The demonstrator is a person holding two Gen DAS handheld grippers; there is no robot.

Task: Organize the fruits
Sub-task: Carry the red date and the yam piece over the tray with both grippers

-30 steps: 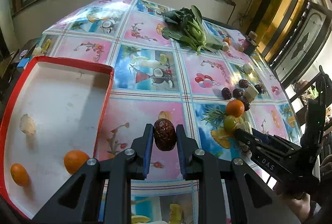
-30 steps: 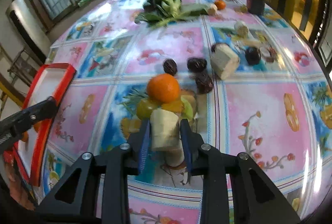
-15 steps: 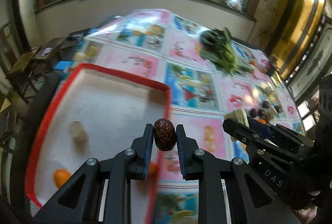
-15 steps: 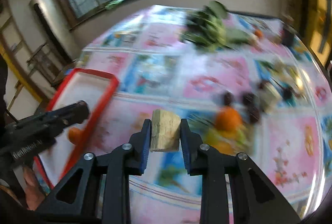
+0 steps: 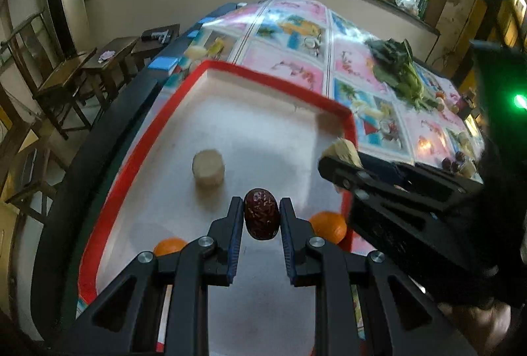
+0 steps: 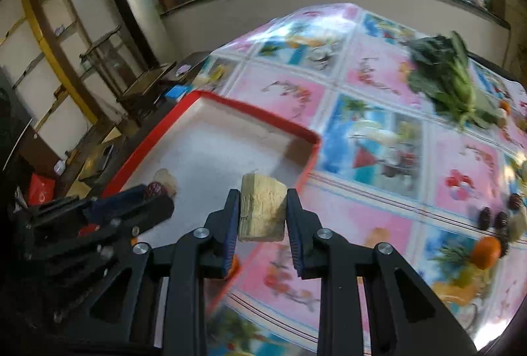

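My left gripper [image 5: 262, 214] is shut on a dark red date [image 5: 261, 213] and hangs over the white inside of the red-rimmed tray [image 5: 273, 75]. In the tray lie a pale round slice [image 5: 208, 168] and two oranges [image 5: 328, 226], one of them half hidden behind a finger. My right gripper [image 6: 262, 211] is shut on a pale fibrous sugarcane chunk [image 6: 262, 211] above the tray's right rim [image 6: 306, 169]. In the left wrist view that chunk [image 5: 342, 151] shows over the tray's right rim. The left gripper with its date [image 6: 154, 189] appears at the left of the right wrist view.
Leafy greens [image 6: 444, 75] lie far back on the fruit-print tablecloth [image 6: 372, 217]. Dark dates [image 6: 494, 217], an orange [image 6: 485, 252] and pale pieces sit in a group at the right. Wooden chairs [image 5: 66, 82] and a dark table edge lie left of the tray.
Both grippers have carried their loads leftward from the patterned cloth to over the tray. The date now hangs above the tray floor and the sugarcane chunk over its right rim.
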